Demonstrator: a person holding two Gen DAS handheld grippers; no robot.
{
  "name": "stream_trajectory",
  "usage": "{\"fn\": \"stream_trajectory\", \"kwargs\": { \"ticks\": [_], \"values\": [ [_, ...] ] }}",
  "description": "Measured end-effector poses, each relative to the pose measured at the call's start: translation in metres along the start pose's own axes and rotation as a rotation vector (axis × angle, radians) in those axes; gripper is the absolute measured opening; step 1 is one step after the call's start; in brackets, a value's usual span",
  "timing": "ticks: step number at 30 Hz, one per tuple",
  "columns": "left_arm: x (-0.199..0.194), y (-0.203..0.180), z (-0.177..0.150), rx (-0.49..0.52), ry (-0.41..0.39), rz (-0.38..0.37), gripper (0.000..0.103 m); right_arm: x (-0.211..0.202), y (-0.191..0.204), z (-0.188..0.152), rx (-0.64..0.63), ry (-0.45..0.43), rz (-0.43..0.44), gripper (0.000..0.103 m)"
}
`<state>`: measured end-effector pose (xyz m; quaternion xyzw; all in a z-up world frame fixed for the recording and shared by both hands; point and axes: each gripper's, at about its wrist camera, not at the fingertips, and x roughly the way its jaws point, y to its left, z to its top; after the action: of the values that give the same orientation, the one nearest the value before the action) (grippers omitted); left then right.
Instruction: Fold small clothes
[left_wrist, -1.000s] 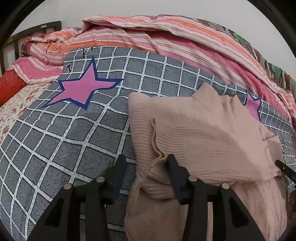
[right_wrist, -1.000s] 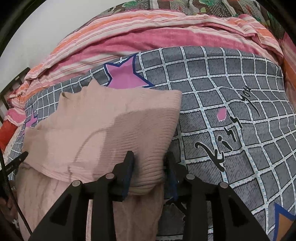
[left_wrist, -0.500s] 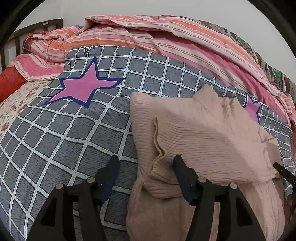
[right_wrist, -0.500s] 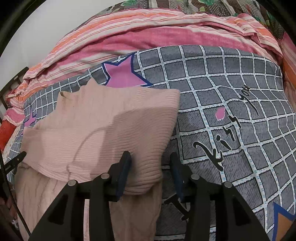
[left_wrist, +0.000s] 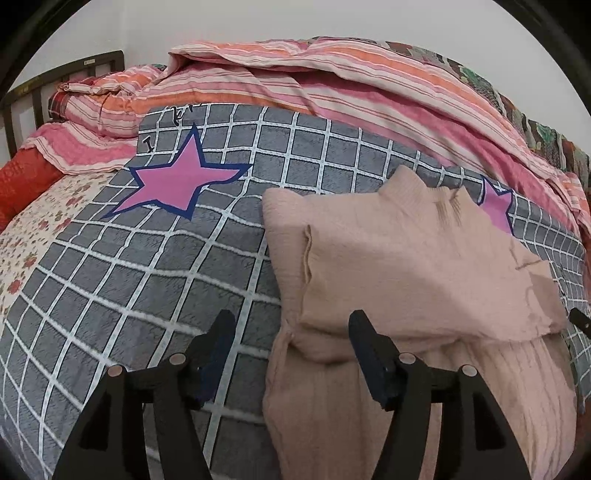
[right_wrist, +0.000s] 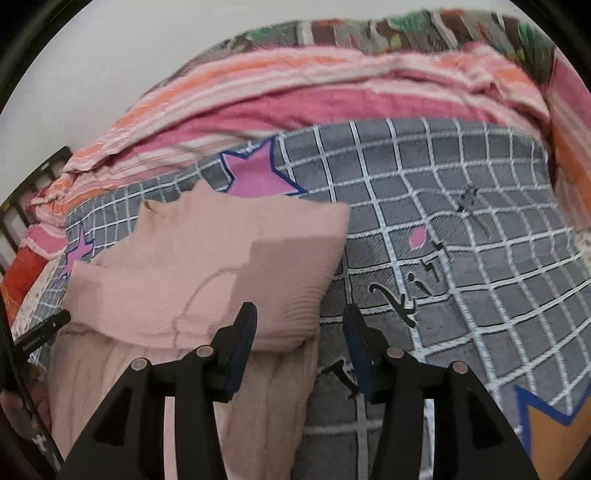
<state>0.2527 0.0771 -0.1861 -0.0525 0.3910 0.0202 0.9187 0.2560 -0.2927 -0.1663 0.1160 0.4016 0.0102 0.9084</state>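
Observation:
A pale pink knit sweater (left_wrist: 406, 258) lies on the grey checked blanket (left_wrist: 147, 266), its upper part folded down over the lower part. My left gripper (left_wrist: 291, 332) is open and empty, its jaws straddling the folded left corner without holding it. In the right wrist view the same sweater (right_wrist: 207, 266) shows at left, and my right gripper (right_wrist: 299, 325) is open and empty at its folded right corner. The tip of the other gripper shows at each view's edge.
A pink and orange striped quilt (left_wrist: 332, 85) is piled along the back of the bed. A dark headboard (left_wrist: 55, 77) stands at the far left. The blanket (right_wrist: 461, 258) has pink stars and black lettering. A floral sheet (left_wrist: 33, 229) lies at left.
Both grippers have opened, let go of the sweater's folded edge and drawn back a little. The fold now rests on the sweater's lower part.

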Motion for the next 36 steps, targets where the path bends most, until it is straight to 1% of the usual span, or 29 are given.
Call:
{"fn": "stream_trajectory", "kwargs": {
  "ticks": [4,7,10,15,17,19,22,25,27,30,32,34,36],
  "values": [
    [-0.015,0.0,-0.012,0.023,-0.01,-0.018,0.062,-0.022,0.007,-0.009,-0.048,-0.046,-0.006,0.048],
    [-0.028,0.001,-0.02,0.019,-0.011,-0.017,0.062,-0.034,0.013,-0.015,-0.107,-0.062,-0.042,0.048],
    [-0.047,0.004,-0.035,-0.013,-0.009,-0.066,0.062,-0.051,0.009,-0.03,-0.094,-0.069,-0.03,0.048],
    [-0.082,0.008,-0.073,-0.002,-0.018,-0.134,0.062,-0.082,-0.006,-0.081,-0.047,-0.039,0.017,0.048],
    [-0.097,0.016,-0.093,-0.022,-0.02,-0.152,0.062,-0.092,-0.01,-0.097,-0.031,-0.018,0.035,0.048],
    [-0.107,0.024,-0.113,-0.045,0.006,-0.181,0.062,-0.108,-0.011,-0.115,-0.011,0.004,0.059,0.047],
    [-0.118,0.03,-0.142,-0.065,0.047,-0.212,0.06,-0.13,-0.005,-0.137,-0.021,0.0,0.083,0.042],
    [-0.131,0.023,-0.166,-0.018,0.052,-0.217,0.06,-0.15,0.004,-0.165,-0.064,-0.007,0.077,0.038],
    [-0.14,0.018,-0.181,0.012,0.049,-0.23,0.06,-0.157,0.006,-0.178,-0.085,0.0,0.091,0.036],
    [-0.142,0.017,-0.195,0.008,0.071,-0.229,0.054,-0.162,0.006,-0.195,-0.077,0.005,0.108,0.036],
    [-0.141,0.018,-0.199,0.0,0.086,-0.216,0.047,-0.16,0.002,-0.202,-0.058,0.015,0.126,0.036],
    [-0.142,0.017,-0.2,0.003,0.085,-0.209,0.046,-0.155,-0.002,-0.21,-0.029,0.034,0.134,0.036],
    [-0.137,0.017,-0.201,-0.002,0.102,-0.195,0.041,-0.153,-0.002,-0.213,-0.027,0.043,0.141,0.036]
  ]
}}
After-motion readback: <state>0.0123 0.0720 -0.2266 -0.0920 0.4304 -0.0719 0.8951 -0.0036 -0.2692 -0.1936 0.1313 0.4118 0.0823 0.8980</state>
